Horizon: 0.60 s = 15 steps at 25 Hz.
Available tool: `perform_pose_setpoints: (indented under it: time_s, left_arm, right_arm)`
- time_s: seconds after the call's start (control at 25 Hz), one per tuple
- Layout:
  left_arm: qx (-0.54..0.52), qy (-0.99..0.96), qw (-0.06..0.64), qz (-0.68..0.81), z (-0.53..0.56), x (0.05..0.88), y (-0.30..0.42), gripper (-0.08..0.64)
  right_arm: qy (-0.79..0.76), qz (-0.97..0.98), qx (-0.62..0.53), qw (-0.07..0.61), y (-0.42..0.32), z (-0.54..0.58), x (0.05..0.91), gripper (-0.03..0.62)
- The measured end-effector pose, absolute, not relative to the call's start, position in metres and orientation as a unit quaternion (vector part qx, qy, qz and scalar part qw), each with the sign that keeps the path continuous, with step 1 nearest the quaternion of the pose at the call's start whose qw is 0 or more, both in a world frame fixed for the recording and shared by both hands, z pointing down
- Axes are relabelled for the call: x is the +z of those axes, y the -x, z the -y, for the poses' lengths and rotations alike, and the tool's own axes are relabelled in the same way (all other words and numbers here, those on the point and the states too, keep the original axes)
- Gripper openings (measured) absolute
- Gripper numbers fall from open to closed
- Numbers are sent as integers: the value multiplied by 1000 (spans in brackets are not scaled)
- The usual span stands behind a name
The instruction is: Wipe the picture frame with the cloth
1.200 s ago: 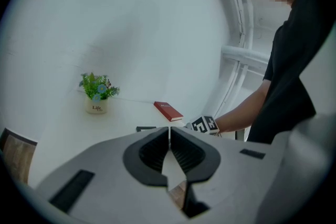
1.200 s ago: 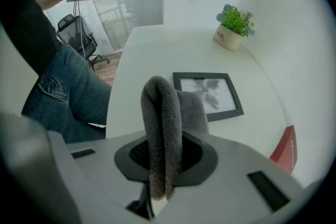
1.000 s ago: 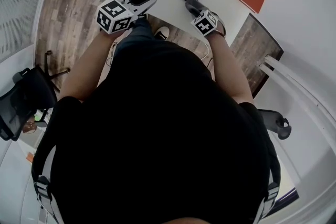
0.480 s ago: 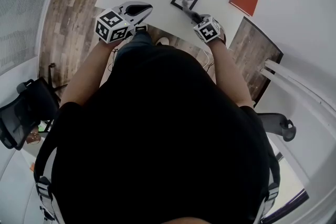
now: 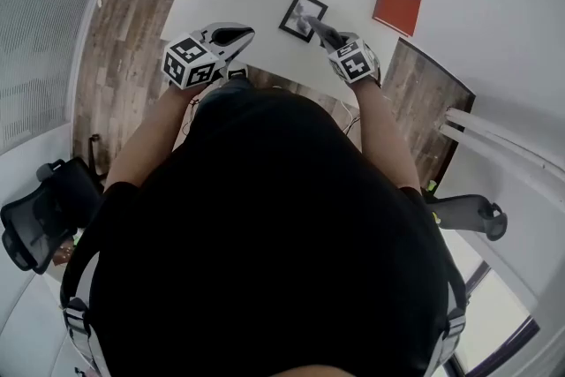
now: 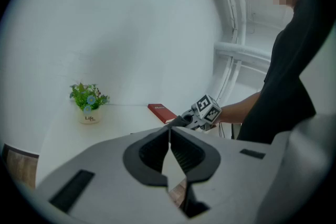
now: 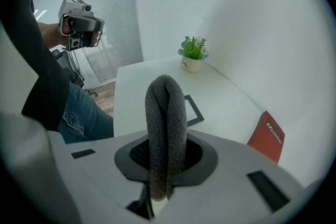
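right claw (image 7: 167, 157) pinches grey cloth (image 7: 166, 107); left claw (image 6: 169, 140) closed

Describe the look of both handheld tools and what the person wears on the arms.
Both the left tool and the right tool have broad pale grey shells with dark ribbed pads. Each carries a white cube printed with black square markers. The person wears a black short-sleeved top, forearms uncovered.
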State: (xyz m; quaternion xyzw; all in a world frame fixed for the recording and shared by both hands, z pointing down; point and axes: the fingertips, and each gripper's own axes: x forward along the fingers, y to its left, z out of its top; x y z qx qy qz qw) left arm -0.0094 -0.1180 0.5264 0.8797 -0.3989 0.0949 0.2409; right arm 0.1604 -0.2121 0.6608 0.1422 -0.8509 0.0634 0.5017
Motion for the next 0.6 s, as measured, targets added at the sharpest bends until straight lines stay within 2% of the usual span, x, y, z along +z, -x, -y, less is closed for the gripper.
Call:
perform_pose_setpoints:
  time_s: [0.16, 0.6]
  left_arm:
    - [83, -880, 246, 397, 127, 520, 13, 20]
    - [65, -889, 240, 385, 148, 496, 10, 20]
  right_arm:
    - [-182, 859, 84, 472, -171, 231, 640, 45]
    - [-275, 889, 178, 320, -187, 254, 561, 45]
